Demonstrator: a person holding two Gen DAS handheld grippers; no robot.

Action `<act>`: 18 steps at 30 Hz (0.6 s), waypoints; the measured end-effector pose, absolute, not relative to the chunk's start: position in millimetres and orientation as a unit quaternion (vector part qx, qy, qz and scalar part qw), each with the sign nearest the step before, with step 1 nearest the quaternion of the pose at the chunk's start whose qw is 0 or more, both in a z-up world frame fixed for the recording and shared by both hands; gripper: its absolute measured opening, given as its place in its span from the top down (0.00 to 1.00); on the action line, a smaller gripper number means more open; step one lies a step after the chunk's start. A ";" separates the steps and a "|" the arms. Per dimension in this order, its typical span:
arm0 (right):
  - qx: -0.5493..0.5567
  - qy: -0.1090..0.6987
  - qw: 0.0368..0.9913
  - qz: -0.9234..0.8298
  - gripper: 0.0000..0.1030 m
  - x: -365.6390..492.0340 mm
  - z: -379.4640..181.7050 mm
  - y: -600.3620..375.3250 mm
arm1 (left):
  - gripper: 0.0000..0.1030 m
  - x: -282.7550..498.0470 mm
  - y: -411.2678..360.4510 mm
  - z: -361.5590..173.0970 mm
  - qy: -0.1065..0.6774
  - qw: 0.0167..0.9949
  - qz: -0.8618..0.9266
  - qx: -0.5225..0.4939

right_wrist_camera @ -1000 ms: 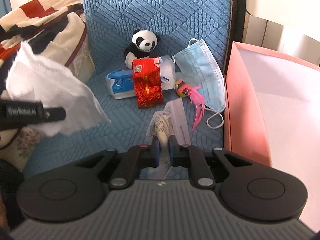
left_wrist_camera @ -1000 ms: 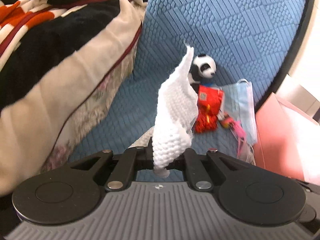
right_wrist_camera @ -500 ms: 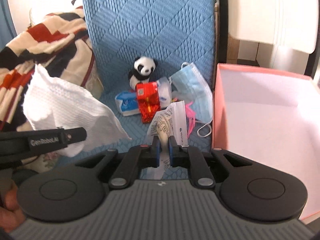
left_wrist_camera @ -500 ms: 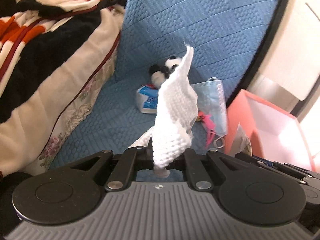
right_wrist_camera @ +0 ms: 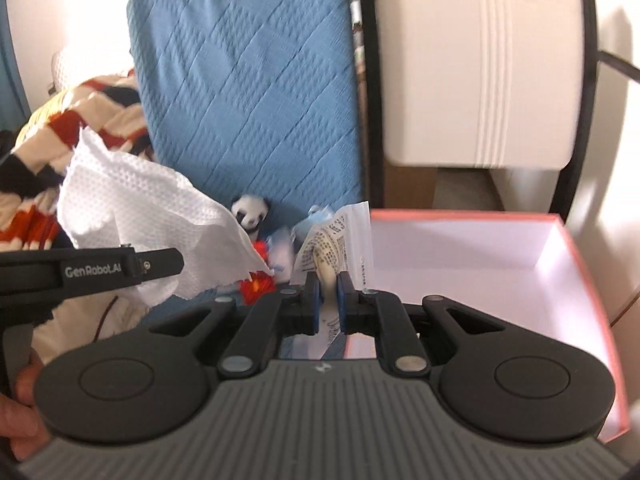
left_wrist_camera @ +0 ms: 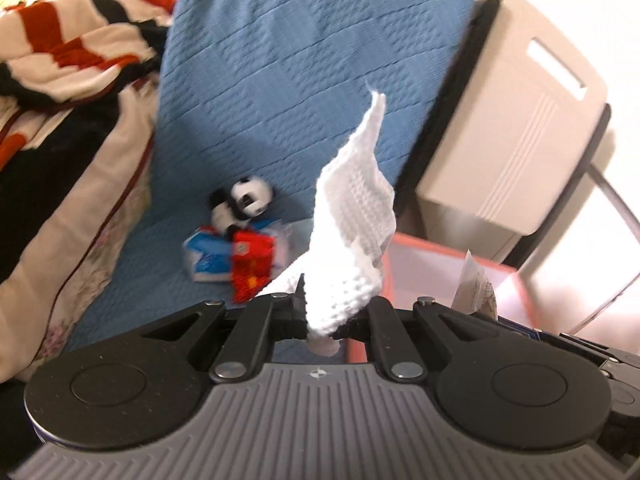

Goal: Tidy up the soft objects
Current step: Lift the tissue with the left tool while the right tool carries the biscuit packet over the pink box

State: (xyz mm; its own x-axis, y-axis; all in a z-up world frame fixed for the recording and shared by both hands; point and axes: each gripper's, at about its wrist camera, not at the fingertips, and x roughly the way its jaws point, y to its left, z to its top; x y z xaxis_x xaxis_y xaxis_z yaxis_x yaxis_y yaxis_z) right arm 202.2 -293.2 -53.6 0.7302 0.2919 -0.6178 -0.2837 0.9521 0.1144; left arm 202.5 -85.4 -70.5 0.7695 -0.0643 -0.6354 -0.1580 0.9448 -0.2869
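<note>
— Left gripper (left_wrist_camera: pixel 322 316) first: what is it doing?

— Jaws pinched tight on a white tissue (left_wrist_camera: pixel 352 216), which stands up crumpled above the fingers. Behind it on the blue seat (left_wrist_camera: pixel 280 60) lie a toy panda (left_wrist_camera: pixel 244 200), a blue packet (left_wrist_camera: pixel 208 258) and a red packet (left_wrist_camera: pixel 254 264), touching one another (all rather blurred).

— And the right gripper (right_wrist_camera: pixel 328 300)?

— Clamped on a clear printed sachet (right_wrist_camera: pixel 340 236), held just at the left edge of the pink box (right_wrist_camera: pixel 584 276), above its rim.

— Anything further left?

— A striped blanket (left_wrist_camera: pixel 68 52), heaped beside the seat.
</note>
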 end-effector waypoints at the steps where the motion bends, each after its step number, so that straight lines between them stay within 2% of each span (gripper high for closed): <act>1: 0.006 0.329 0.932 0.153 0.88 203.0 -48.8 -298.4 | 0.91 204.0 -90.5 -65.7 0.335 0.927 0.022 -0.164; 10: 0.012 0.303 0.943 0.135 0.88 208.9 -21.5 -352.1 | 0.91 220.5 -153.5 -31.1 0.311 0.936 -0.022 -0.166; 18: 0.015 0.315 0.942 0.111 0.88 217.0 -34.0 -397.4 | 0.91 236.6 -208.3 -30.1 0.312 0.936 -0.049 -0.158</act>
State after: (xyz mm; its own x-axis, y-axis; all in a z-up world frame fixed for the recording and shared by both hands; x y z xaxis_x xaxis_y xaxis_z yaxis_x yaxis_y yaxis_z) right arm 217.0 -397.4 -34.0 0.7763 0.2197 -0.5908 -0.2003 0.9747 0.0993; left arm 236.6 -208.3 -30.1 0.8005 -0.1905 -0.5683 -0.0063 0.9454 -0.3258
